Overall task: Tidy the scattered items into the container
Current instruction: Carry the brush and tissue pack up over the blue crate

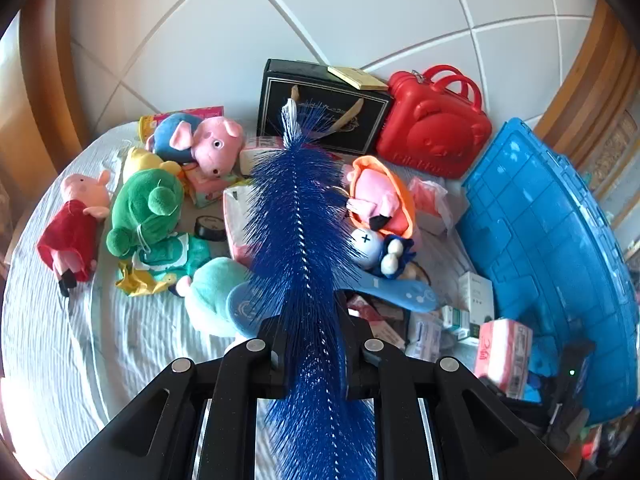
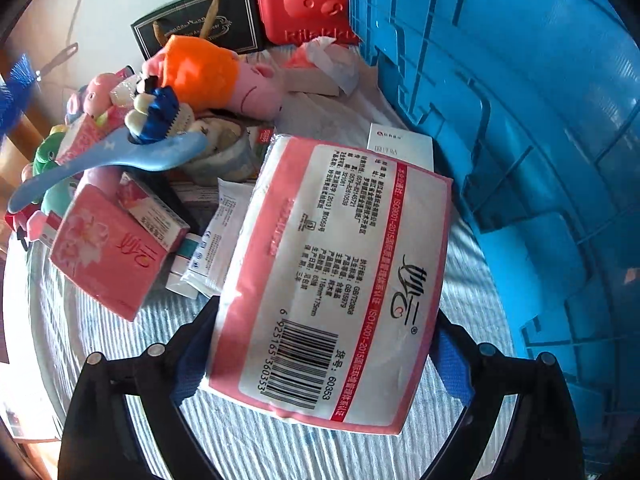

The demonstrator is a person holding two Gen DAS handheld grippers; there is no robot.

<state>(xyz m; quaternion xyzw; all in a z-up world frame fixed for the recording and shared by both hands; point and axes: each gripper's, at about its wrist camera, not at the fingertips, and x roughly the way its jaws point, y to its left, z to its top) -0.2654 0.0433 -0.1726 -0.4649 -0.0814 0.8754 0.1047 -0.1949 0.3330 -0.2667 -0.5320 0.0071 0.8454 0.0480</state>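
- We saw a blue brush of stiff, shiny plastic bristles on a twisted wire core.
- The tissue pack wore glossy, crinkled plastic film with printed labelling.
- The blue container looked like hard moulded plastic, ribbed, with a mild sheen.
- The red case was smooth, glossy plastic.
- The green plush and the pink pig plush were soft, matt, fuzzy cloth.
- The bed cover was white ribbed, matt fabric.
- The black box seemed matt cardboard.

Black hand-held gripper, silver screws
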